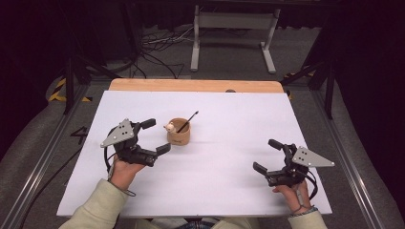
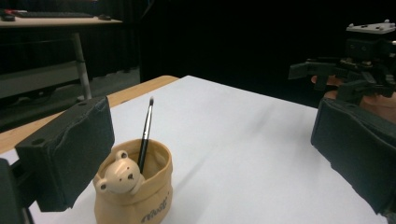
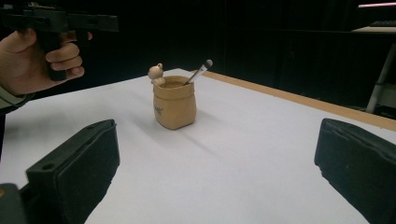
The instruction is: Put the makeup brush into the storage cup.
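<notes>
1. High view is showing your left tool (image 1: pixel 155 136) sitting just beside the tan pot (image 1: pixel 179 132) near the middle of the white table (image 1: pixel 239 162), jaws spread wide and gripping nothing.
2. Left gripper view is confirming it: the pot (image 2: pixel 135 191) is standing low between the two black pads (image 2: pixel 70 149), apart from both, with a small bear figure (image 2: pixel 119 176) on its rim.
3. You are looking at a thin brush (image 2: pixel 145 133) leaning upright inside the pot, tip up and tilted toward the far side. It seems to be already placed, so you are likely finishing a release.
4. If you are drawing back, be keeping the pads level and clear of the rim; a brush against the pot could tip it, since it looks light.
5. Your right tool (image 1: pixel 270 156) is resting well apart at the table's near right, jaws also wide open and empty; the right gripper view is showing the pot (image 3: pixel 174 106) far ahead of it.
6. Nothing is standing between either tool and the pot. Beyond the far wooden edge (image 1: pixel 196 85), a metal stand (image 1: pixel 234 33) and loose cables (image 1: pixel 157 47) are lying on the floor, out of your way.
</notes>
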`<state>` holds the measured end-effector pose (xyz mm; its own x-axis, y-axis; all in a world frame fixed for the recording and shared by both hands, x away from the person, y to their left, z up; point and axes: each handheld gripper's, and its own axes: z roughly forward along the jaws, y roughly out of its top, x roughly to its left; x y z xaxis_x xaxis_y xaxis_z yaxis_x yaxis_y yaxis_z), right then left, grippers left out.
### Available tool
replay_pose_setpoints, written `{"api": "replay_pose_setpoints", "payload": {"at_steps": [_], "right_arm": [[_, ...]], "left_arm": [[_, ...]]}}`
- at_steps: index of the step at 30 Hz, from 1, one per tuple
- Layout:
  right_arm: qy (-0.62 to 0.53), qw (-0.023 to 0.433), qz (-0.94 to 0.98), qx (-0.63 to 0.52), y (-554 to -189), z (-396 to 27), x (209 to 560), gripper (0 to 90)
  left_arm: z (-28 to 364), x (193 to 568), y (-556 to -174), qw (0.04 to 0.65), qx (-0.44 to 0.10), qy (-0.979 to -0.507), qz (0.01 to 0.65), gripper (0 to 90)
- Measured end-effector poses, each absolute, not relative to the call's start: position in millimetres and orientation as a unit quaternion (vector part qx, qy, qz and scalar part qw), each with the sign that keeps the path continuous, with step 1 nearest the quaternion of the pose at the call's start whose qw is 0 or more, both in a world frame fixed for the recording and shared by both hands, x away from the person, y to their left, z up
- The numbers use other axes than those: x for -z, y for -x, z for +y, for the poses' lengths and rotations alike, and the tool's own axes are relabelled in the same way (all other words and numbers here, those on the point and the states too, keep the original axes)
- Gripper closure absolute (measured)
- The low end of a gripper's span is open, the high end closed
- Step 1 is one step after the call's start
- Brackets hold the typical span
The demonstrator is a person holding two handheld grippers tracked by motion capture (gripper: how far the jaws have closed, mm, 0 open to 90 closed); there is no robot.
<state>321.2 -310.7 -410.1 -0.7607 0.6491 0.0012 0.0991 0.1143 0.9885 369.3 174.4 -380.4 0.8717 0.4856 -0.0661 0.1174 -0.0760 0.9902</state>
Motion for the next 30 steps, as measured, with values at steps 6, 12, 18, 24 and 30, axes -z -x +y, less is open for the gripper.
{"api": "replay_pose_setpoints", "payload": {"at_steps": [6, 12, 18, 24, 30], "right_arm": [[-0.271, 0.229, 0.711, -0.607, -319.4, -316.9, 411.0, 0.4], [-0.277, 0.232, 0.708, -0.607, -319.0, -319.9, 412.4, 0.3], [-0.276, 0.232, 0.709, -0.607, -318.8, -321.2, 413.0, 0.3], [-0.278, 0.232, 0.708, -0.606, -318.8, -324.6, 415.2, 0.3], [-0.279, 0.232, 0.708, -0.607, -319.3, -326.3, 417.7, 0.3]], "left_arm": [[188.5, 382.1, -359.6, 0.645, -0.146, -0.721, 0.206, 0.3], [202.4, 389.7, -351.6, 0.645, -0.145, -0.72, 0.209, 0.3], [210.6, 395.0, -345.6, 0.637, -0.144, -0.729, 0.206, 0.3], [224.0, 402.6, -340.1, 0.64, -0.149, -0.721, 0.221, 0.0], [230.3, 410.2, -338.5, 0.635, -0.157, -0.72, 0.23, 0.0]]}}
